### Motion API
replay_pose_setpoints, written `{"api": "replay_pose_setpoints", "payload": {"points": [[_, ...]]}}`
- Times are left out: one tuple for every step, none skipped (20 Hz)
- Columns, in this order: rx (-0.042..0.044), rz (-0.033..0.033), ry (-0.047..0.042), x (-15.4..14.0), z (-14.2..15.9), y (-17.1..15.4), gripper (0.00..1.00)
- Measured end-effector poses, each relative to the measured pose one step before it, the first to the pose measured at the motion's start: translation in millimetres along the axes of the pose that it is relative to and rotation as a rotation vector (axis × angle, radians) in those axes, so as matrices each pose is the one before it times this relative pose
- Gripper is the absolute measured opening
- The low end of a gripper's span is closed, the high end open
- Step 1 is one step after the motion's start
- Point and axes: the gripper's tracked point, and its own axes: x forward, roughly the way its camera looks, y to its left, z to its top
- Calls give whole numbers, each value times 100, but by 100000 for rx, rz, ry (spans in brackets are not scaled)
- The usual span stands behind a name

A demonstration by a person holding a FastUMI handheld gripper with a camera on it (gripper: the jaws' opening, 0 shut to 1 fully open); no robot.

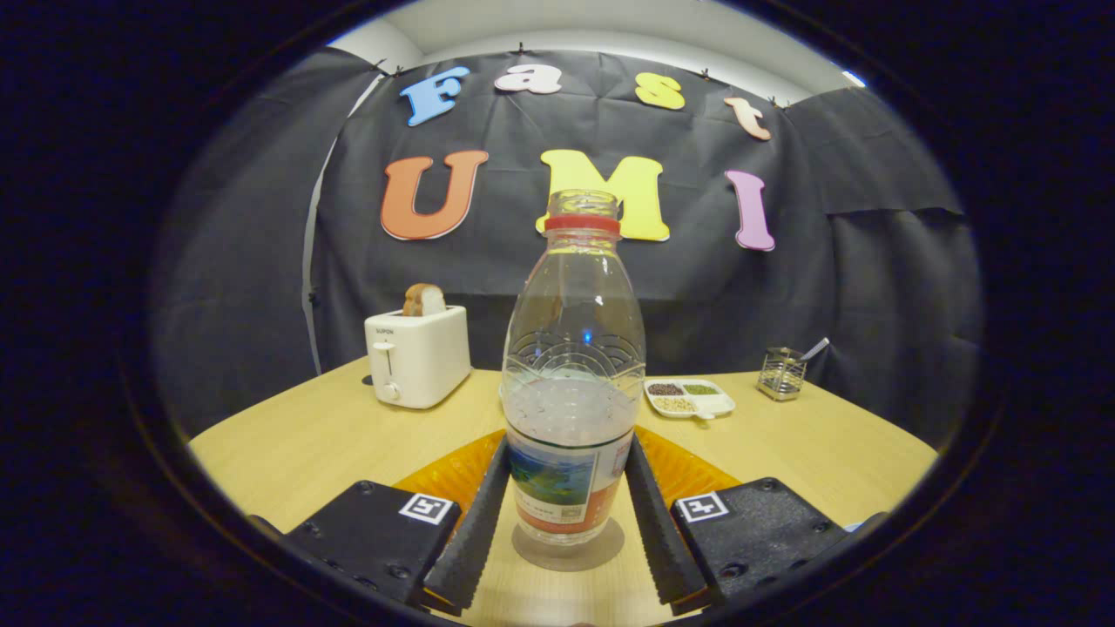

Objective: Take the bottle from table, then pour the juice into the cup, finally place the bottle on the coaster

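Bottle (572,383) seen upright on table (305,444), uncapped, partly filled, flanked by gripper (568,514) fingers; contact on both sides not confirmed, grip cannot be told. Orange coaster (444,475) just beyond. Step judged: taking bottle. Firm closure, lift required next.

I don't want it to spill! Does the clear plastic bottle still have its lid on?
No lid. The clear plastic bottle stands upright between the gripper's fingers, its mouth open above the red neck ring.
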Motion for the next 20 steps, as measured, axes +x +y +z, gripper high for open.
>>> {"api": "replay_pose_setpoints", "payload": {"points": [[933, 203, 1076, 359, -577, 61, 79], [667, 774, 549, 105, -439, 133, 79], [-39, 441, 597, 95, -289, 200, 79], [-1026, -270, 190, 5, -189, -32, 79], [-769, -114, 84, 101, -200, -107, 79], [-1286, -206, 81, 26, -46, 121, 79], [-682, 36, -132, 26, -35, -29, 80], [-102, 406, -135, 130, -63, 102, 81], [-713, -516, 373, 122, -250, -155, 81], [-671, -930, 618, 166, -188, -271, 82], [-59, -377, 638, 2, -248, -159, 82], [314, 682, 183, -7, -92, 116, 83], [-78, 150, -277, -83, 136, 39, 83], [-253, -162, -308, -120, 221, -249, 84], [-335, -240, -190, 6, 42, -98, 85], [23, 352, -338, -154, 176, -68, 91], [218, -349, -270, -143, 196, -226, 98], [242, -54, -479, -970, 544, -52, 100], [270, -110, -317, -308, 278, 48, 100], [-130, -323, -668, -802, 597, -128, 100]]}}
